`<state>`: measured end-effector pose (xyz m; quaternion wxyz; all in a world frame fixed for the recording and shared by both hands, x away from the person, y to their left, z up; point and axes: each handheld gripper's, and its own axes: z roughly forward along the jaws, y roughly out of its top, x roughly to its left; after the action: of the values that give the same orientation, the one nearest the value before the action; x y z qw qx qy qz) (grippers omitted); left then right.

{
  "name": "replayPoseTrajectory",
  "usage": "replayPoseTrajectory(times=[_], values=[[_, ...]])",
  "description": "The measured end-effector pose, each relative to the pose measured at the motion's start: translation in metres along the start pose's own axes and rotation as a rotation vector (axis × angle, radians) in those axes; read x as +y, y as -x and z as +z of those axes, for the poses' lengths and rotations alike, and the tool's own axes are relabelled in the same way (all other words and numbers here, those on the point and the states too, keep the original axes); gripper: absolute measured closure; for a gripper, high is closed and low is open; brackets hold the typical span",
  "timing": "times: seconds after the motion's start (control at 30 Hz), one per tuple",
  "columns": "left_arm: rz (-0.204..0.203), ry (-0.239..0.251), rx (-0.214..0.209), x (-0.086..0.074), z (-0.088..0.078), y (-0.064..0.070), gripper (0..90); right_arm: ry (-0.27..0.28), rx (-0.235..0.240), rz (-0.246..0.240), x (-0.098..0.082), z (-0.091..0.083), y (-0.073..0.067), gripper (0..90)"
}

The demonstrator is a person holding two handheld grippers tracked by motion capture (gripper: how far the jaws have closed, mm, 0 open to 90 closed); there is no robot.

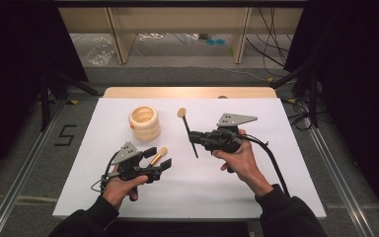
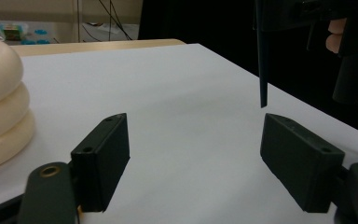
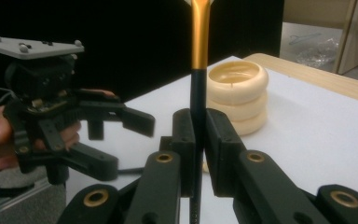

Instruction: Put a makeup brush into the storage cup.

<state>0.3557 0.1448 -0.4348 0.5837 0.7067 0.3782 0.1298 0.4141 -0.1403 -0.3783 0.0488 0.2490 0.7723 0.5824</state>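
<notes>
My right gripper (image 1: 193, 137) (image 3: 198, 126) is shut on the black handle of a makeup brush (image 1: 189, 131) (image 3: 199, 42). The brush has a gold ferrule, and its tan head points toward the table's far side. Its handle tip (image 2: 262, 70) hangs above the white table. My left gripper (image 1: 158, 159) (image 2: 195, 126) is open near the table's front left, with nothing gripped. A second, gold-ferruled brush (image 1: 159, 155) lies on the table between its jaws in the high view. A cream holder of stacked rings (image 1: 144, 122) (image 2: 0, 107) (image 3: 237, 93) stands upright behind the left gripper.
The white table top (image 1: 256, 187) rests on a wooden table (image 1: 187, 92). Black curtains hang on both sides. A floor rail (image 1: 335, 168) runs along the right. The left gripper (image 3: 121, 142) sits close beside the right one.
</notes>
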Motion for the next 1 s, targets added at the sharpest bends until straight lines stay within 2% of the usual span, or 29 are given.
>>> replayPoseTrajectory(times=[0.07, 0.13, 0.17, 0.23, 0.27, 0.33, 0.37, 0.47, 0.5, 0.53, 0.67, 0.83, 0.87, 0.9, 0.93, 1.0], values=[[-0.005, -0.005, -0.01, 0.001, 0.004, 0.0, 27.0, 0.005, 0.014, 0.004, -0.001, 0.003, -0.001, 83.0], [-0.049, -0.006, -0.038, 0.0, 0.007, 0.001, 28.9, 0.013, 0.037, 0.001, -0.002, 0.005, -0.002, 83.0], [-0.063, -0.006, -0.037, 0.0, 0.008, 0.003, 29.6, 0.023, 0.038, 0.004, -0.003, 0.006, -0.003, 83.0], [-0.057, -0.012, -0.042, -0.001, 0.012, 0.006, 31.9, 0.018, 0.061, 0.01, -0.003, 0.008, -0.006, 82.9], [-0.05, -0.011, -0.055, -0.001, 0.013, 0.007, 32.9, 0.035, 0.062, 0.009, -0.005, 0.011, -0.007, 83.0], [-0.057, -0.007, -0.049, -0.001, 0.015, 0.009, 34.7, 0.014, 0.068, 0.005, -0.006, 0.012, -0.008, 83.0], [-0.035, -0.006, -0.058, -0.001, 0.016, 0.009, 35.2, 0.022, 0.071, 0.008, -0.007, 0.013, -0.009, 83.0], [-0.044, -0.005, -0.064, 0.0, 0.018, 0.01, 37.1, 0.014, 0.094, 0.012, -0.008, 0.016, -0.012, 83.0], [-0.06, -0.003, -0.06, 0.0, 0.018, 0.011, 37.2, 0.024, 0.097, 0.007, -0.009, 0.018, -0.012, 83.0], [-0.049, -0.005, -0.064, 0.0, 0.018, 0.011, 37.7, 0.033, 0.11, 0.018, -0.009, 0.019, -0.013, 82.9], [-0.039, -0.002, -0.08, 0.002, 0.02, 0.014, 41.3, 0.031, 0.112, 0.026, -0.011, 0.022, -0.014, 83.0], [-0.024, -0.008, -0.1, 0.003, 0.022, 0.018, 47.6, 0.037, 0.139, 0.035, -0.013, 0.028, -0.017, 82.9], [-0.029, -0.007, -0.101, 0.003, 0.023, 0.018, 48.8, 0.036, 0.132, 0.028, -0.014, 0.028, -0.017, 83.0], [-0.016, -0.01, -0.115, 0.003, 0.023, 0.018, 50.5, 0.046, 0.134, 0.018, -0.014, 0.029, -0.017, 82.9], [-0.035, -0.015, -0.11, 0.003, 0.024, 0.019, 52.4, 0.044, 0.137, 0.023, -0.015, 0.03, -0.017, 83.0], [-0.017, -0.02, -0.118, 0.003, 0.025, 0.019, 55.6, 0.047, 0.139, 0.019, -0.015, 0.03, -0.015, 82.9]])
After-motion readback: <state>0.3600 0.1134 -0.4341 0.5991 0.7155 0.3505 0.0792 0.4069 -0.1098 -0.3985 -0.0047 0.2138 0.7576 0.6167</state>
